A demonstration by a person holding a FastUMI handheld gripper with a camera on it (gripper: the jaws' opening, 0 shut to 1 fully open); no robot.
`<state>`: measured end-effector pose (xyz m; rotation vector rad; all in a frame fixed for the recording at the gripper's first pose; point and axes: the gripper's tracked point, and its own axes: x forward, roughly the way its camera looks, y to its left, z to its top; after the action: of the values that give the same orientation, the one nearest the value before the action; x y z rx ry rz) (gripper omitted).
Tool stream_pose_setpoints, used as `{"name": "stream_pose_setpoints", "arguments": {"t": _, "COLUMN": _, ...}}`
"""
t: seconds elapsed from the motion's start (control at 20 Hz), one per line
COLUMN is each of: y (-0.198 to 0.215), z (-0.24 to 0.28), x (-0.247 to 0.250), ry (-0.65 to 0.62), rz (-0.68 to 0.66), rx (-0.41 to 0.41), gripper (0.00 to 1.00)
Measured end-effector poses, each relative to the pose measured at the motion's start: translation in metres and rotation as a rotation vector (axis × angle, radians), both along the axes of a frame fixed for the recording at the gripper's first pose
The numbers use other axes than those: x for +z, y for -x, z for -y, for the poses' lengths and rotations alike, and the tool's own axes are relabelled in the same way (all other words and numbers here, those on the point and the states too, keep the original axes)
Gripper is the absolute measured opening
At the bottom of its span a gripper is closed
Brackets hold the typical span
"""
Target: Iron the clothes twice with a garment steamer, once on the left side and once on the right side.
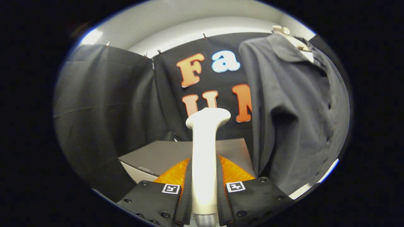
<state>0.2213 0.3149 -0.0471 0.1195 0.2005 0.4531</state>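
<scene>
Gripper view: gripper point(204, 186) closed on the handle of a white garment steamer point(205, 151), both fingers pressing its sides, the steamer standing upright between them with its head well ahead. Grey shirt point(293, 107) on a hanger point(292, 37), beyond the fingers to the right, apart from the steamer head; grey table point(151, 154) beneath.

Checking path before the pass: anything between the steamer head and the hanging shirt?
Gripper view: nothing. The gripper is shut on the garment steamer; between its head and the grey shirt is open air, booth wall behind.
</scene>
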Motion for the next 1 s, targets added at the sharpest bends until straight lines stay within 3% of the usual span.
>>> {"name": "stream_pose_setpoints", "arguments": {"t": 0.2, "y": 0.035, "z": 0.039, "x": 0.036, "ry": -0.020, "rz": 0.051, "rx": 0.013, "gripper": 0.40}}
{"name": "stream_pose_setpoints", "arguments": {"t": 0.45, "y": 0.066, "z": 0.103, "x": 0.064, "ry": -0.037, "rz": 0.108, "rx": -0.036, "gripper": 0.40}}
{"name": "stream_pose_setpoints", "arguments": {"t": 0.7, "y": 0.080, "z": 0.174, "x": 0.072, "ry": -0.039, "rz": 0.149, "rx": -0.136, "gripper": 0.39}}
{"name": "stream_pose_setpoints", "arguments": {"t": 1.0, "y": 0.090, "z": 0.218, "x": 0.061, "ry": -0.004, "rz": 0.150, "rx": -0.174, "gripper": 0.40}}
